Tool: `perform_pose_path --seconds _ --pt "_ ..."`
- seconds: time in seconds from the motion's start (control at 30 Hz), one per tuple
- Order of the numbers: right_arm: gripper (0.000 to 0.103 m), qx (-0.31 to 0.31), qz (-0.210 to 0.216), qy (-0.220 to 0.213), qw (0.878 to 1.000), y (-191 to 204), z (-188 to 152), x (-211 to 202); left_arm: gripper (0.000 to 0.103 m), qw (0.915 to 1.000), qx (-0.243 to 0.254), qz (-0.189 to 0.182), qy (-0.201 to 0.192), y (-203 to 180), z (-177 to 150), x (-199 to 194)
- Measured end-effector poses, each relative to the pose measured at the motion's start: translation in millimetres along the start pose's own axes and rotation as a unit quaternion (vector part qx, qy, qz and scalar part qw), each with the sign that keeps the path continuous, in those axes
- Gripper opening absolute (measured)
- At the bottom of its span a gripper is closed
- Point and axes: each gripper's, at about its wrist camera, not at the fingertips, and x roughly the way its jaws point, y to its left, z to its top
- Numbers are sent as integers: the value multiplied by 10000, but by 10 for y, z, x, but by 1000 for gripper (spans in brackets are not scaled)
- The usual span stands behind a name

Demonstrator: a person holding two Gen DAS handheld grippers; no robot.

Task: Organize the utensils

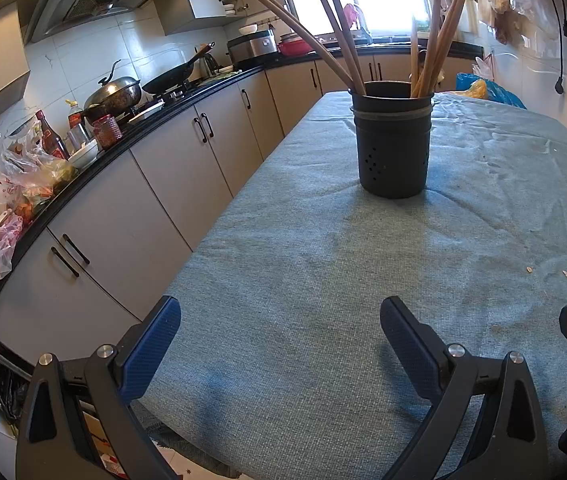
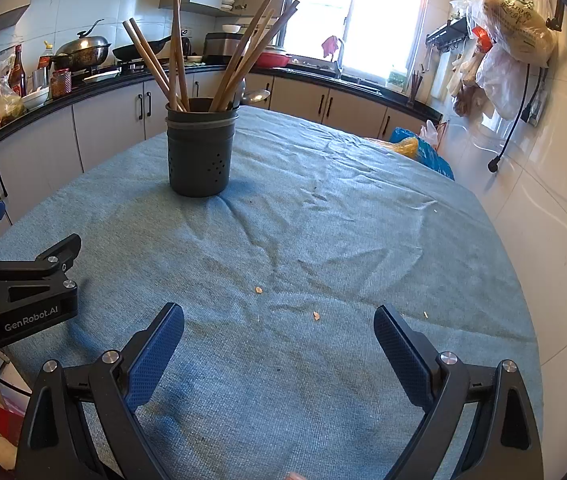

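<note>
A dark perforated utensil holder (image 1: 392, 142) is standing upright on the blue-grey tablecloth (image 1: 323, 280) that is covering the table, well beyond both grippers and toward the far end. Wooden chopsticks (image 1: 435, 40) are leaning out of it in loose bunches, some fanning to the left, some to the right, along with a couple of darker sticks (image 1: 335, 20). Something metallic, possibly a ladle or spoon bowl (image 2: 255, 96), is peeking out just behind the holder in the right wrist view, though I cannot tell for sure.

The left gripper (image 1: 281, 320) is hovering low over the near edge of the cloth with its blue-padded fingers (image 1: 151, 348) spread wide, nothing between them. The right gripper (image 2: 279, 324) is doing the same just beside it, fingers equally wide apart and holding nothing. A few small crumbs (image 2: 258, 289) are lying on the cloth in front of the right gripper.

Along the left side a black countertop (image 1: 155, 120) is running over pale cabinets, crowded with a lidded wok (image 1: 117, 90), a frying pan (image 1: 171, 78), sauce bottles (image 1: 49, 136) and plastic bags (image 1: 7, 176). At the far right corner of the table a blue and yellow bag (image 2: 415, 150) is sitting near the tiled wall, and more bags (image 2: 515, 36) are hanging from hooks there beside the bright window (image 2: 355, 12).
</note>
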Motion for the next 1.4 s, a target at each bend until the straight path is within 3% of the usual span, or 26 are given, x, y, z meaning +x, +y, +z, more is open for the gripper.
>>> perform_pose_path --seconds 1.4 --pt "98 149 72 3 9999 -64 2 -3 100 9999 -25 77 -73 43 16 -28"
